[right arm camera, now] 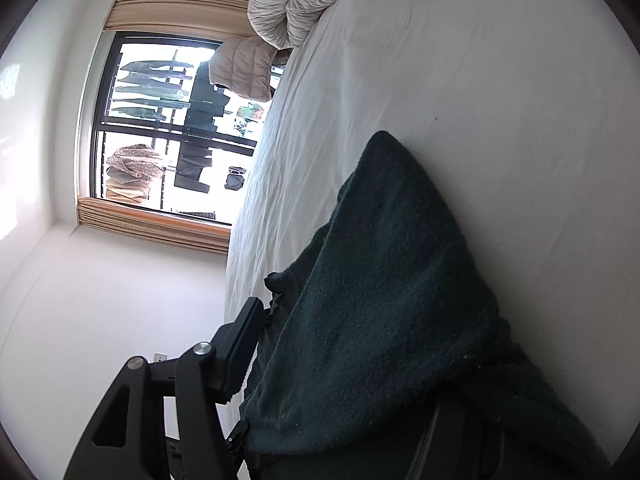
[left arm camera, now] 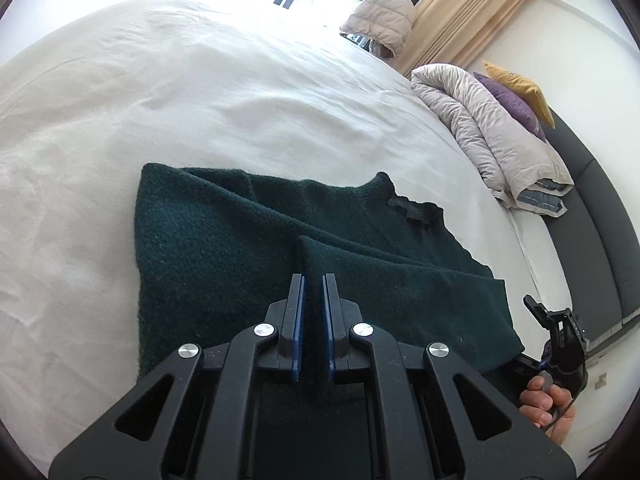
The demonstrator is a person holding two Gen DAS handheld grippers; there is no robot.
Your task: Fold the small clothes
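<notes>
A dark green knitted sweater lies spread on the white-sheeted bed, partly folded, with one flap of the knit doubled back over its middle. Its neckline with a small dark trim points toward the head of the bed.

The left tongs, black with blue pads, sit low over the sweater. The two blades stand nearly together with only a narrow slot between them, and the edge of the folded flap rises into that slot, so they look to be pinching the fold of knit.

The right tongs are at the sweater's other edge near the side of the bed, seen from the left wrist as a black frame held in a bare hand. From the right wrist view only one black finger shows clear; the green knit drapes over where the other finger would be, hanging in a thick bunch across the lower right of that view. I cannot tell whether these tongs are pressed together or spread.

Beyond the sweater a pale grey bundled duvet lies at the head of the bed, with a purple cushion and a mustard-yellow cushion behind it. Tan curtains frame a dark-barred window with laundry hanging outside.
</notes>
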